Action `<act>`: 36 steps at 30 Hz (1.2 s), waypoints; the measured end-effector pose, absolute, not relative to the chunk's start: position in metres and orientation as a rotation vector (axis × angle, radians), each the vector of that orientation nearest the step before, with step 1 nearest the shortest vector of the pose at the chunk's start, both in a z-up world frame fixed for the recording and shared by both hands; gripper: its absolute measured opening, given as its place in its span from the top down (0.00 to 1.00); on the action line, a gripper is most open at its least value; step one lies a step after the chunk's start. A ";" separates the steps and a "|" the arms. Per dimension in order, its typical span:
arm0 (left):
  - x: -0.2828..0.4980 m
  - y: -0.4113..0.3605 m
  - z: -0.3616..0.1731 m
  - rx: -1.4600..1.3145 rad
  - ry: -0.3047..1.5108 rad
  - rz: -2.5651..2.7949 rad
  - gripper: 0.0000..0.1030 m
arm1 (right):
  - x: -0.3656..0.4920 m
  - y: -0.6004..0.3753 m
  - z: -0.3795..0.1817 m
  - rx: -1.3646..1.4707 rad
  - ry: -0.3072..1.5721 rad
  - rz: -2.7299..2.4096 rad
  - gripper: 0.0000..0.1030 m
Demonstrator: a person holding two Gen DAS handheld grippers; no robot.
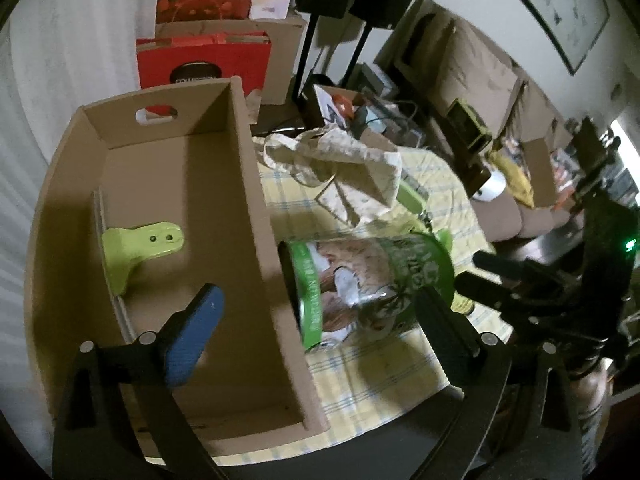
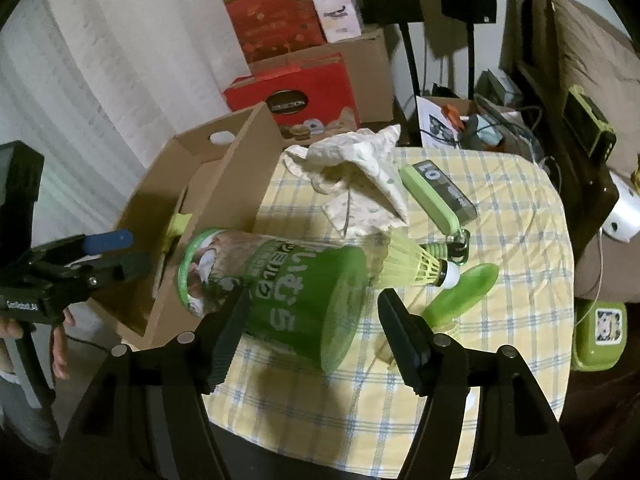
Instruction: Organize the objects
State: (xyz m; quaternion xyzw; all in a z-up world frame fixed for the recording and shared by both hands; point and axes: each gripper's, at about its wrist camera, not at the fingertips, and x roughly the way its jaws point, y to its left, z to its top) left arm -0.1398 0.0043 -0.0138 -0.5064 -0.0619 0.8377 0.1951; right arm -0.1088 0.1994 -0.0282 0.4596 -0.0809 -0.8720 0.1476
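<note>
A green-labelled canister [image 2: 276, 280] lies on its side on the checked tablecloth [image 2: 500, 360], its top against the cardboard box [image 2: 224, 184]. My right gripper [image 2: 318, 336] hangs open just before the canister's wide base; the right finger stands apart from it. My left gripper [image 1: 320, 340] is wide open, straddling the cardboard box's near wall [image 1: 256, 264]. Its blue-padded finger [image 1: 192, 336] is over the inside of the box and its other finger is over the canister [image 1: 372, 284], holding nothing. A lime plastic piece [image 1: 136, 252] lies inside the box.
On the cloth lie a yellow-green shuttlecock [image 2: 416, 264], a green scoop [image 2: 460, 296], a green-edged case [image 2: 436, 196] and a crumpled cloth bag [image 2: 360, 176]. Red cartons [image 2: 296, 92] and speaker stands rise behind. A green tub [image 2: 600, 332] sits off the table's right edge.
</note>
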 end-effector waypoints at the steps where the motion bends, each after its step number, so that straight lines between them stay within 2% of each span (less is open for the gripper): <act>1: -0.141 0.004 -0.014 -1.418 -0.191 2.346 0.07 | -0.109 0.201 -0.030 1.324 -0.246 -2.507 0.34; 4: -0.145 0.005 -0.018 -1.429 -0.251 2.313 0.07 | -0.115 0.203 -0.036 1.333 -0.272 -2.495 0.35; 10: -0.151 0.010 -0.028 -1.455 -0.290 2.270 0.09 | -0.123 0.204 -0.052 1.369 -0.306 -2.443 0.49; 19: -0.154 0.024 -0.033 -1.465 -0.270 2.248 0.11 | -0.123 0.231 -0.058 1.358 -0.386 -2.449 0.50; 23: -0.160 0.031 -0.037 -1.488 -0.246 2.244 0.16 | -0.124 0.235 -0.059 1.353 -0.411 -2.428 0.50; 26: -0.163 0.035 -0.040 -1.500 -0.238 2.241 0.16 | -0.125 0.230 -0.056 1.357 -0.353 -2.462 0.51; 34: -0.160 0.036 -0.040 -1.502 -0.235 2.236 0.16 | -0.125 0.250 -0.062 1.356 -0.437 -2.460 0.50; 36: -0.156 0.040 -0.041 -1.516 -0.224 2.201 0.23 | -0.125 0.256 -0.064 1.370 -0.442 -2.472 0.51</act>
